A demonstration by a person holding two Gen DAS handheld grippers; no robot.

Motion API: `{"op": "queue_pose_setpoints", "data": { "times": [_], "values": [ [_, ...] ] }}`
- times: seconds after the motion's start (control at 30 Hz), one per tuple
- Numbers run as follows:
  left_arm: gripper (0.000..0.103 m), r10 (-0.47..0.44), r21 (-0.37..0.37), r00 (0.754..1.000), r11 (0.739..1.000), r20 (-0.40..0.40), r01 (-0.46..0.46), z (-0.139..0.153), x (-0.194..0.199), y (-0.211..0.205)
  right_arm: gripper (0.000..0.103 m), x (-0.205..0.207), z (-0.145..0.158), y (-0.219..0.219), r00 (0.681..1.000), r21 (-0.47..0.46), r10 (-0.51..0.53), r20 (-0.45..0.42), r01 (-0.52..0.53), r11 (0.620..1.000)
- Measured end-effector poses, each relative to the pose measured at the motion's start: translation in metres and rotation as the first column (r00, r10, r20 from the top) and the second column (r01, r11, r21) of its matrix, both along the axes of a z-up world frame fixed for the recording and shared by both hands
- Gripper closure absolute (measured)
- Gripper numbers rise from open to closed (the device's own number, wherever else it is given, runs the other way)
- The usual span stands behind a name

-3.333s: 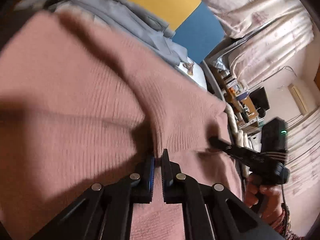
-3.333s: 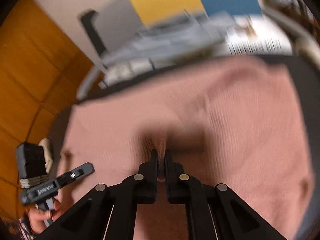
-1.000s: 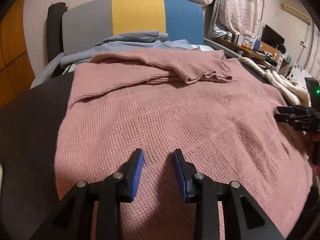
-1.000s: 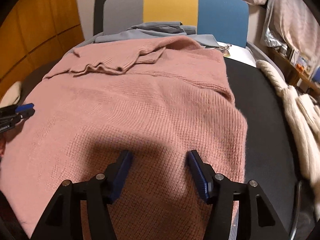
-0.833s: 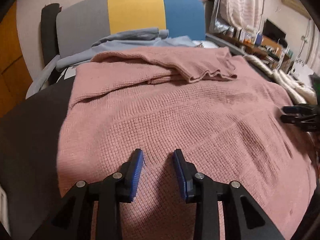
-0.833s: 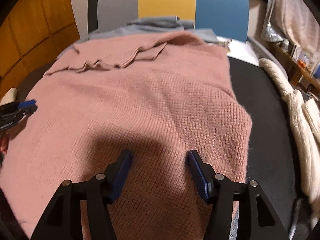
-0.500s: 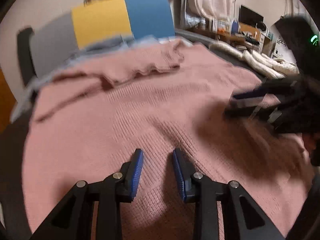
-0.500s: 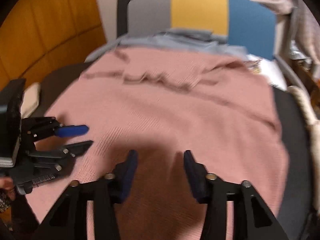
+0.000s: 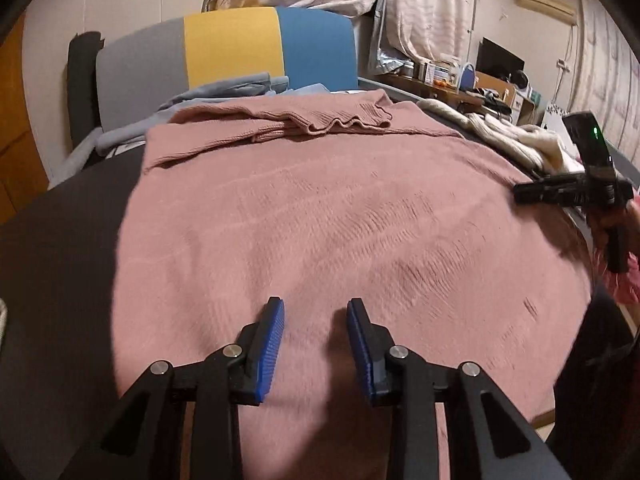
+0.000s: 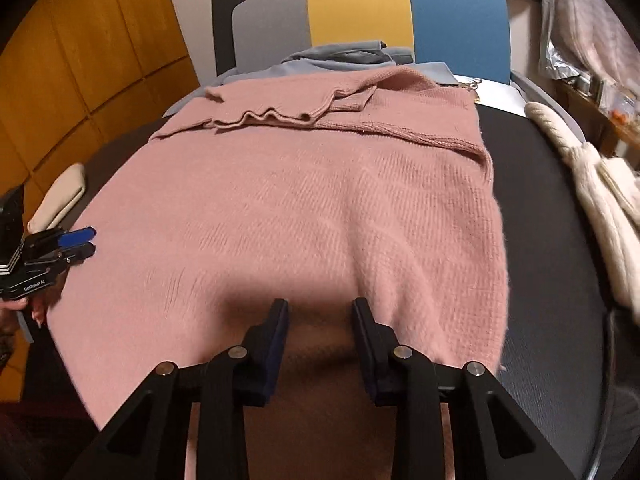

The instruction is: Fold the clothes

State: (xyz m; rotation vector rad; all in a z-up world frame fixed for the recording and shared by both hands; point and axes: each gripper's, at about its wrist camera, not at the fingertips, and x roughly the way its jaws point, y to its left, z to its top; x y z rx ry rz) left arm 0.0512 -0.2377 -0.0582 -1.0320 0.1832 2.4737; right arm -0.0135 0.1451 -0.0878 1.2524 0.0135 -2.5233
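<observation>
One pink sweater (image 9: 340, 216), two hand-held grippers, one chair (image 9: 224, 52).

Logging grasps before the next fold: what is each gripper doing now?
Left gripper: jaws open, holding nothing, over the pink sweater.
Right gripper: jaws closing, nothing gripped.

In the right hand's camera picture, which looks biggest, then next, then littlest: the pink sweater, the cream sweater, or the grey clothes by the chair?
1. pink sweater, easily the largest.
2. cream sweater, cut off by the picture's edge, so unsure.
3. grey clothes, farther away and partly hidden behind the pink one, so they may only look smallest.
</observation>
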Motion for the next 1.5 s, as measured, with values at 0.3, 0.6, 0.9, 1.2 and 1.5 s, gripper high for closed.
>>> {"op": "queue_pose_setpoints", "data": {
  "times": [0.3, 0.6, 0.9, 1.2, 1.5],
  "values": [
    [0.067, 0.025, -0.071, 0.999, 0.997, -0.03, -0.027, -0.006, -0.008, 0.006, 0.074, -0.009, 0.009, 0.003, 0.994, 0.09, -0.104, 0.023, 0.101, 0.991],
    [0.067, 0.067, 0.017, 0.997, 0.998, -0.046, -0.066, 0.013, -0.003, -0.019, 0.076, -0.015, 0.027, 0.03, 0.997, 0.029, -0.072, 0.024, 0.071, 0.997],
    [0.067, -0.038, -0.108, 0.999, 0.994, -0.035, 0.034, -0.013, -0.028, 0.048, 0.096, -0.137, 0.01, 0.058, 0.967, 0.055, -0.251, 0.029, 0.249, 0.967],
    [0.067, -0.023, -0.041, 0.998, 0.999, -0.064, 0.021, -0.025, -0.029, 0.034, 0.101, -0.162, -0.005, 0.098, 0.947, 0.019, -0.314, 0.061, 0.314, 0.949],
    [0.067, 0.001, 0.005, 0.998, 1.0, -0.063, -0.001, -0.021, -0.021, 0.03, 0.095, -0.038, 0.016, 0.052, 0.985, -0.057, -0.146, 0.089, 0.151, 0.987]
  ]
}}
